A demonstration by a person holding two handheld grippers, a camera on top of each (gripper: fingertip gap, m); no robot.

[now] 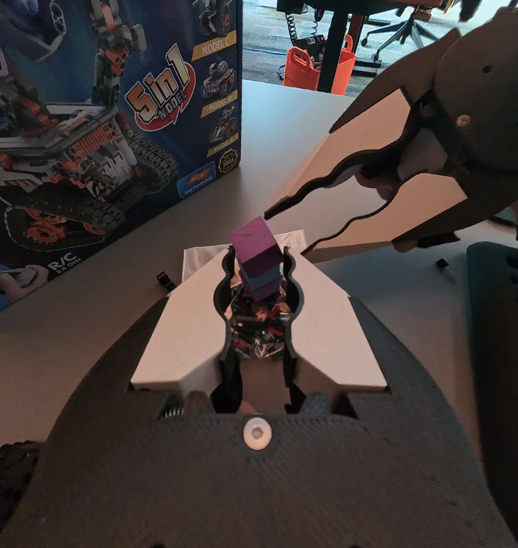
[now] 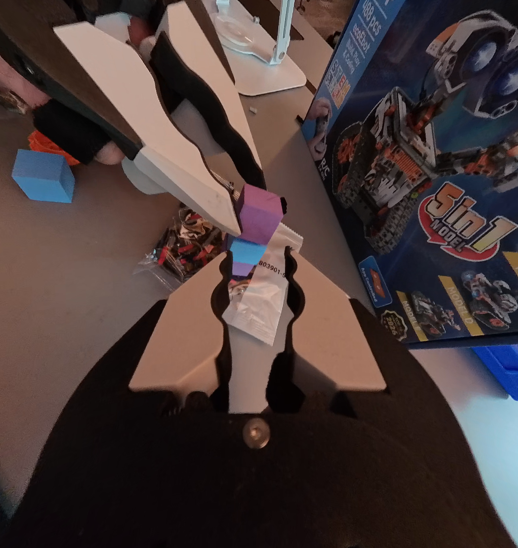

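A stack of three cubes stands on a clear bag of small parts: a purple cube on top, a blue cube in the middle, and a purple one at the bottom. My left gripper is shut on the top purple cube, which sits slightly twisted on the blue cube. My right gripper is open and empty. It hovers just to the right of the stack, and in the left wrist view its upper fingertip is near the top cube's corner.
A large toy box stands upright behind the stack, also in the right wrist view. A loose blue cube lies on the grey table. A white stand base, a blue bin and a dark mat are nearby. My two grippers' fingertips are within a few centimetres of each other.
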